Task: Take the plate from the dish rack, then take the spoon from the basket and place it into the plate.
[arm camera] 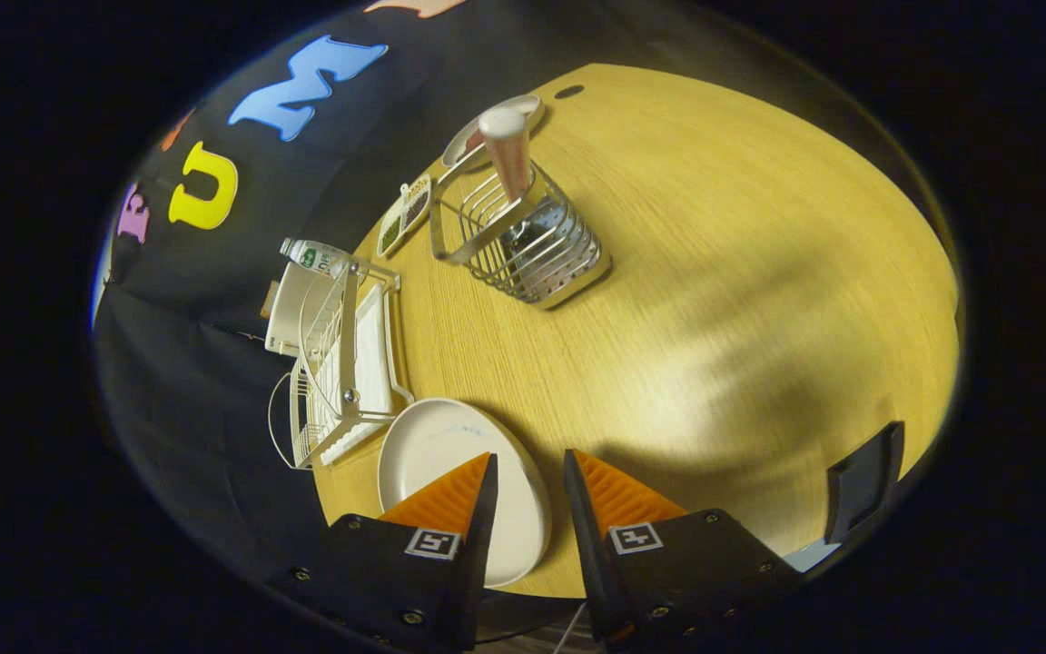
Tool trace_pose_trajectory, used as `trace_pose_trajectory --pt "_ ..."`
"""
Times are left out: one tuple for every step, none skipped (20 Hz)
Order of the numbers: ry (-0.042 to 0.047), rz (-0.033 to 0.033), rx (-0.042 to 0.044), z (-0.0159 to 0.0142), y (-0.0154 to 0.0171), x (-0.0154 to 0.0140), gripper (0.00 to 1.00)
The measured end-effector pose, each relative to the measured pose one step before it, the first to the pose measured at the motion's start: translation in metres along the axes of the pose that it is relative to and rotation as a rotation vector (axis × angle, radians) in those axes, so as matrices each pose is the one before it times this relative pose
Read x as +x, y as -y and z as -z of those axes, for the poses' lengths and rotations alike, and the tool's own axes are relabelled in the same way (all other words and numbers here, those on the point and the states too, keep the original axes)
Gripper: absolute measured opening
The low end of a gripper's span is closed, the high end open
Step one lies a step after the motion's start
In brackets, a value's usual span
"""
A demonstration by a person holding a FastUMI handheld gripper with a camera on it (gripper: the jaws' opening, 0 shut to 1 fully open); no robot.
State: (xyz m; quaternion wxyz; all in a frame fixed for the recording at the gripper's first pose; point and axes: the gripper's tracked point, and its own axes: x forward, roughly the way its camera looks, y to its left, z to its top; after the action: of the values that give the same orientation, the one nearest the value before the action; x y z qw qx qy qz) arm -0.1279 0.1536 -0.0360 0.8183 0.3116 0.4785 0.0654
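The gripper (527,468), fingers narrowly parted and holding nothing, hovers over the white plate (437,450) lying on the table beside the dish rack (341,363); next, I judge, comes reaching to the far wire basket (523,241) for the pink-handled spoon (509,150).

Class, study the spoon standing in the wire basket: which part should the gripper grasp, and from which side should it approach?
Grip the spoon's pink handle just below its rounded end, coming from above. It stands nearly upright, rising clear of the wire basket, whose wires enclose the lower part, so only the top is free. The gripper is open, over the plate on the table.
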Motion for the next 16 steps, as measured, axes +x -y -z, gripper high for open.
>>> trace_pose_trajectory --pt "0.02959 0.00448 -0.0319 -0.00741 0.00141 -0.00728 0.45" --pt "0.02699 -0.00037 -0.03345 -0.00534 -0.00194 -0.00718 0.45" --pt "0.03155 -0.00002 -0.03783 -0.00738 -0.00153 -0.00658 0.45" --pt "0.03285 0.00658 -0.04283 -0.0074 -0.00089 -0.0072 0.45" --pt "0.03741 0.00641 -0.04355 -0.01048 -0.00006 -0.00621 0.45" --pt "0.04099 0.00296 -0.04089 -0.0095 -0.00105 -0.00768 0.45" --pt "0.03875 0.00263 -0.03775 -0.01029 -0.00073 -0.00757 0.45" --pt "0.0418 -0.00144 -0.03531 -0.01036 -0.0016 -0.00652 0.45" --pt "0.05154 0.00011 -0.03843 -0.01264 -0.00154 -0.0044 0.45" --pt "0.05954 0.00199 -0.04048 -0.01373 -0.00063 -0.00387 0.45" --pt "0.06177 0.00149 -0.03631 -0.01596 0.00051 -0.0035 0.45" --pt "0.06024 0.00148 -0.03144 -0.01439 0.00007 -0.00236 0.45" --pt "0.0553 0.00455 -0.02747 -0.01328 0.00055 -0.00034 0.45" --pt "0.04868 0.00298 -0.02903 -0.01255 0.00178 -0.00225 0.45" --pt "0.05217 -0.00468 -0.03182 -0.01232 0.00046 0.0004 0.45" --pt "0.05577 0.00129 -0.03604 -0.01195 0.00131 -0.00012 0.45"
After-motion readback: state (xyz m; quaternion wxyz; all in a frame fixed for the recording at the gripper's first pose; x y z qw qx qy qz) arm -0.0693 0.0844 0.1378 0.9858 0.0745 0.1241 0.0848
